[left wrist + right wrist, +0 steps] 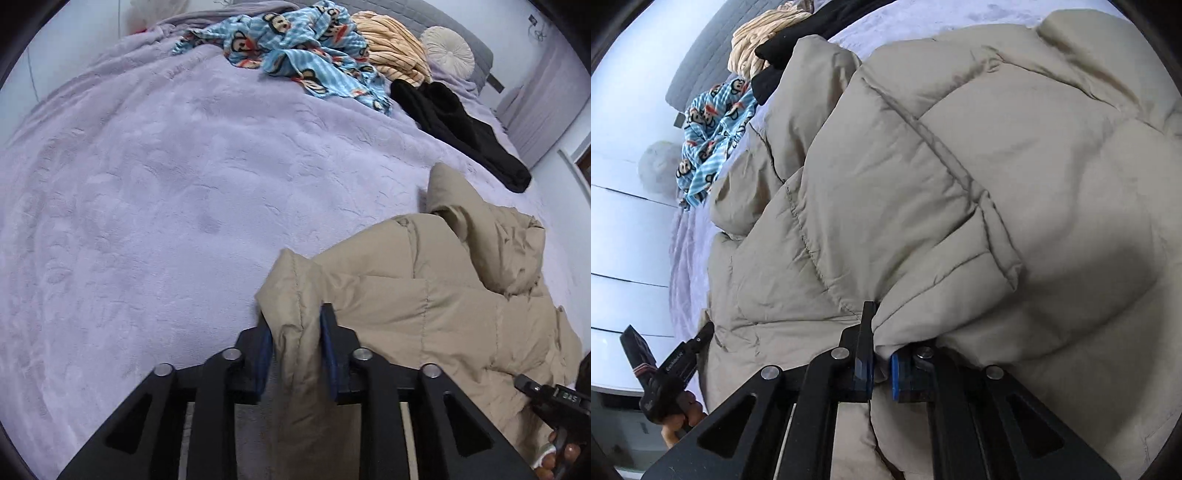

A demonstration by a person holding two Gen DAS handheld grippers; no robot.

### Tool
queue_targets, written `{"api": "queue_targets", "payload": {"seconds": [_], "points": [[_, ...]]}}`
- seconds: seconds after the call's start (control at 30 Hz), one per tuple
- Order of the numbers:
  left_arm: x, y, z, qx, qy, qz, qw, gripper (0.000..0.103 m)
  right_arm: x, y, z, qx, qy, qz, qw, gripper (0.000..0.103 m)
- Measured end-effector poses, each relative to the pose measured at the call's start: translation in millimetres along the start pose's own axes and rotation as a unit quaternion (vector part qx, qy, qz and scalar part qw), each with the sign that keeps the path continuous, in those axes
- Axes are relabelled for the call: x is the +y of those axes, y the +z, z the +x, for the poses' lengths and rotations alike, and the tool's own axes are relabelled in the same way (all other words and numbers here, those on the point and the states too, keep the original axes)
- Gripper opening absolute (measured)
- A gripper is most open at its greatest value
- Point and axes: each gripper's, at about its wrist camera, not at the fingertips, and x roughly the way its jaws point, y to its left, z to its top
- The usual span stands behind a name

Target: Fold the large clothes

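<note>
Your left wrist view looks down steeply along its claw (295,332) across the bed (147,184), farther back. Your right wrist view sits close over the beige puffer jacket (960,166). Both share that jacket and the monkey-print blanket (295,48).

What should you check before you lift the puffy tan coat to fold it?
1. Left hand-held gripper pinching the puffy tan coat: ok, a fold sits between the pads.
2. Right hand-held gripper clamped on the coat: ok, fabric bunched in the jaws.
3. Lavender blanket bare beside the coat for laying it flat: ok.
4. Black garment apart from the coat: ok in the left view.
5. Monkey-print cloth out of the way: ok.
6. Coat zipped: cannot tell.
</note>
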Motion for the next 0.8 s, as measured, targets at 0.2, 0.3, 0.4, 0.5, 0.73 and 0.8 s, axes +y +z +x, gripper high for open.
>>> {"api": "queue_targets", "payload": {"seconds": [0.2, 0.3, 0.4, 0.5, 0.73, 0.8], "points": [[14, 13, -63, -0.067, 0.065, 0.017, 0.9955, 0.066, -7, -3, -45, 0.011, -0.029, -0.013, 0.999, 0.022], [5, 4, -72, -0.048, 0.044, 0.034, 0.9973, 0.066, 8, -8, -83, -0.042, -0.061, -0.082, 0.994, 0.022], [-14, -16, -60, -0.026, 0.024, 0.049, 0.9982, 0.066, 33, 7, -89, -0.066, -0.058, -0.154, 0.984, 0.022], [-30, -43, -36, -0.001, 0.040, 0.060, 0.9974, 0.066, 50, 29, -65, -0.062, -0.053, -0.186, 0.979, 0.022], [-16, -70, -5, 0.021, 0.051, 0.038, 0.9978, 0.079, 23, 29, -5, 0.004, -0.084, -0.167, 0.982, 0.019], [-14, -69, -7, 0.023, 0.049, 0.031, 0.9980, 0.079, 22, 23, -13, 0.000, -0.086, -0.171, 0.981, 0.021]]}}
